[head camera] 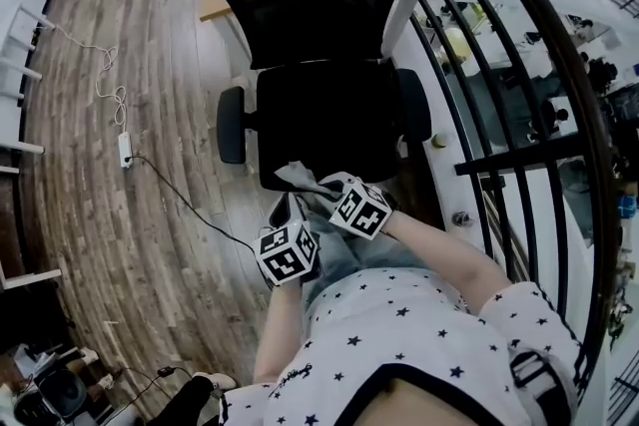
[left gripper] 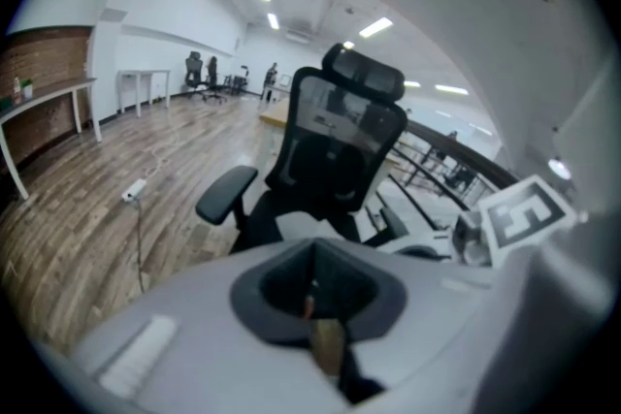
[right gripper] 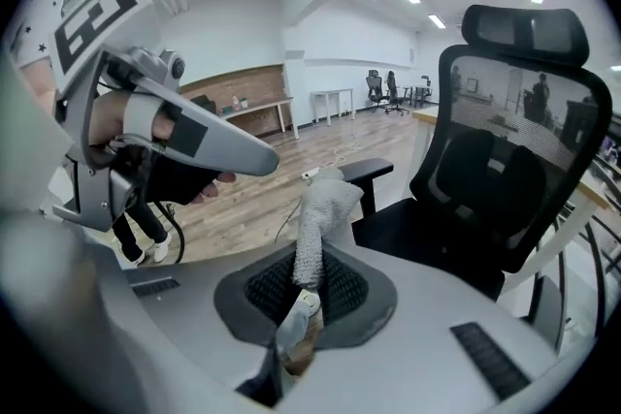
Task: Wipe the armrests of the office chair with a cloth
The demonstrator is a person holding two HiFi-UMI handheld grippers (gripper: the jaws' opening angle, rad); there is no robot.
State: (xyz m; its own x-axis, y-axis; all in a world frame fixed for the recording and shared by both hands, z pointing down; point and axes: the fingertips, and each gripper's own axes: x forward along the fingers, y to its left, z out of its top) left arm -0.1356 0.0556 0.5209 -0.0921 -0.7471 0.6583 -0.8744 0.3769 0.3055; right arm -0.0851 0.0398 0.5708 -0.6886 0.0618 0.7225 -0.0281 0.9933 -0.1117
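While the right gripper (right gripper: 296,330) fingers pinch the grey knitted cloth (right gripper: 322,208) near the front edge of the black mesh office chair (head camera: 319,105), and the left gripper (left gripper: 325,339) fingers are closed and empty, carry the cloth to a black padded armrest (head camera: 231,123). Lay it flat and wipe lengthwise.

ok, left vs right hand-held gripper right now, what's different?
The right hand-held gripper is shut on the grey cloth, which sticks out past its jaws; the left hand-held gripper is shut on nothing. The right is at the seat's front edge; the left sits further back. Both face the office chair, neither at an armrest.
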